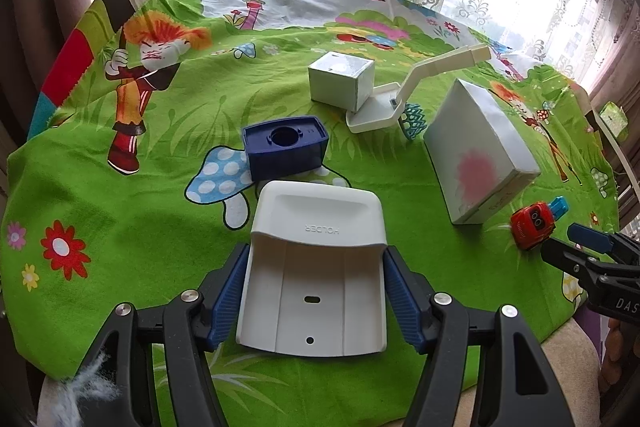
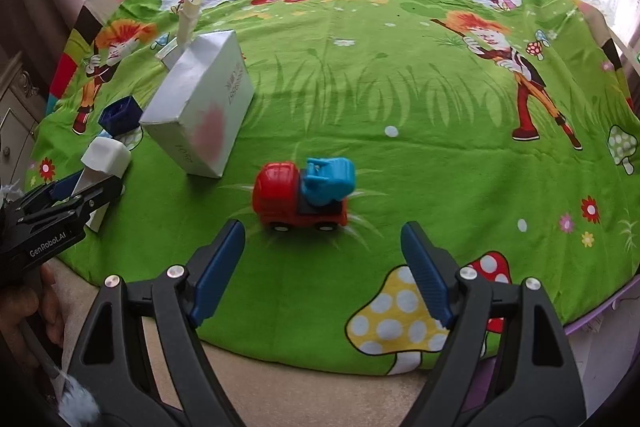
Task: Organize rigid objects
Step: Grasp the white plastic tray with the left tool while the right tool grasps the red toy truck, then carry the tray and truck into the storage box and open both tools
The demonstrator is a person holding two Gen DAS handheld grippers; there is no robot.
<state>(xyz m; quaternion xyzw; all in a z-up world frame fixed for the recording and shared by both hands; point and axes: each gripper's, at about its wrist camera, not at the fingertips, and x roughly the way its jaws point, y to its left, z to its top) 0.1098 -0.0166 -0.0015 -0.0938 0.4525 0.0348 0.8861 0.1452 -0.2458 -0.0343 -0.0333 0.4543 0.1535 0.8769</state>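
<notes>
- Crowding the green cartoon-print cloth (image 1: 120,227) were a navy plastic block with a round socket (image 1: 285,147), a small white cube box (image 1: 340,81), a white hinged plastic arm (image 1: 420,79) and a large white carton with a pink blotch (image 1: 478,155);
- the left gripper (image 1: 316,291) clamped a smooth white plastic bracket (image 1: 316,267) embossed "HOLDER", touching the navy block;
- the right gripper (image 2: 322,267) gaped empty just before a red-and-blue toy truck (image 2: 304,193); "GenRobot.AI" marked the left gripper's body.
</notes>
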